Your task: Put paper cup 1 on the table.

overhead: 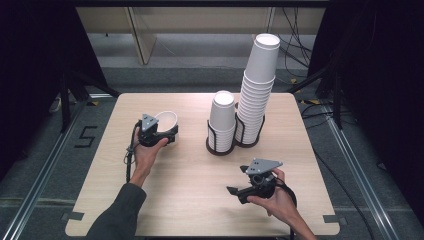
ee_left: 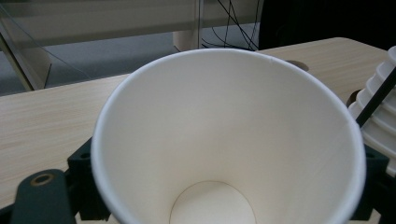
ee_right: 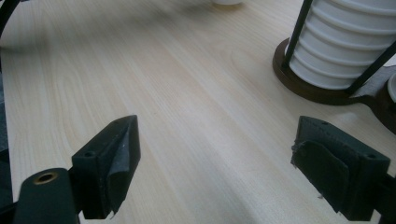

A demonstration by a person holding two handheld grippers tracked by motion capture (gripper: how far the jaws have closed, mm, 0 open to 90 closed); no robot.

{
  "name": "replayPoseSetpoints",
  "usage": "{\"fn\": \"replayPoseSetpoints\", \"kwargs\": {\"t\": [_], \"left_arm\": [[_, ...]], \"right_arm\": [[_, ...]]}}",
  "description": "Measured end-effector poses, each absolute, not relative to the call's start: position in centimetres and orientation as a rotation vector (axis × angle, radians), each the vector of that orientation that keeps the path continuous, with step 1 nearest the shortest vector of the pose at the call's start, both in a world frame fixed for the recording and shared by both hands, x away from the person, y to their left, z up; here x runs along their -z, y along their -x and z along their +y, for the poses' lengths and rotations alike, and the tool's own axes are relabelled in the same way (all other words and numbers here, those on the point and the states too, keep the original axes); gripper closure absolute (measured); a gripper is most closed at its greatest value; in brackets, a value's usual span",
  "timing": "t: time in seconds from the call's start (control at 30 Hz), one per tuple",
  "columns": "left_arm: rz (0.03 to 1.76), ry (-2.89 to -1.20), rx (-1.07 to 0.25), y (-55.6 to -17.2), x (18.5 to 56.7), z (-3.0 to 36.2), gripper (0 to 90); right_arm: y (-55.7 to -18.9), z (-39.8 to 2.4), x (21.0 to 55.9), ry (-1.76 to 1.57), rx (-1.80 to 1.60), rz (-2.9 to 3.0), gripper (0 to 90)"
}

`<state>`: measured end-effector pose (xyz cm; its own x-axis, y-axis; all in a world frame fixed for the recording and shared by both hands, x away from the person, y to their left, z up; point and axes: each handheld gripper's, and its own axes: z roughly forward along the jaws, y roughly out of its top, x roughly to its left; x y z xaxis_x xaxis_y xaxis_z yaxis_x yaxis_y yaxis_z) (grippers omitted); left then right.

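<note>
A white paper cup (overhead: pixel 167 120) — smooth, matte, tapering to a small round base — sits between the black jaws of the left hand-held gripper (overhead: pixel 165 134), over the left half of the pale wood-grain counter (overhead: pixel 190 200). In the left gripper view its rolled rim (ee_left: pixel 224 52) gapes wide and the jaws flank its walls; whether the pads press on it I cannot tell. The right hand-held gripper (overhead: pixel 239 192) hovers near the counter's front right, its blocky jaws, faced with frayed dark padding (ee_right: pixel 122 158), spread wide with nothing between them. Beyond stand two nested stacks of cups in dark wire holders with round bases — a short stack (overhead: pixel 222 122) and a tall, slightly leaning one (overhead: pixel 256 95), their rims forming ribbed rings.
</note>
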<state>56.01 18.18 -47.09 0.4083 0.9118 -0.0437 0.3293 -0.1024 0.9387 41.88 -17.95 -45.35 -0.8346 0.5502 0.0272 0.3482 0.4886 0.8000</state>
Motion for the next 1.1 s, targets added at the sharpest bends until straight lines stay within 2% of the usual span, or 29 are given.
{"fn": "replayPoseSetpoints", "kwargs": {"t": [0.7,1.1], "left_arm": [[1.060,-1.704,-0.730,-55.6,48.8,18.1,13.1],[1.065,-1.767,-0.682,-54.8,49.5,18.5,14.6]], "right_arm": [[-41.7,-17.8,45.3,-0.762,-1.281,2.520,16.2],[-41.7,-17.8,45.3,-0.766,-1.275,2.527,16.2]]}}
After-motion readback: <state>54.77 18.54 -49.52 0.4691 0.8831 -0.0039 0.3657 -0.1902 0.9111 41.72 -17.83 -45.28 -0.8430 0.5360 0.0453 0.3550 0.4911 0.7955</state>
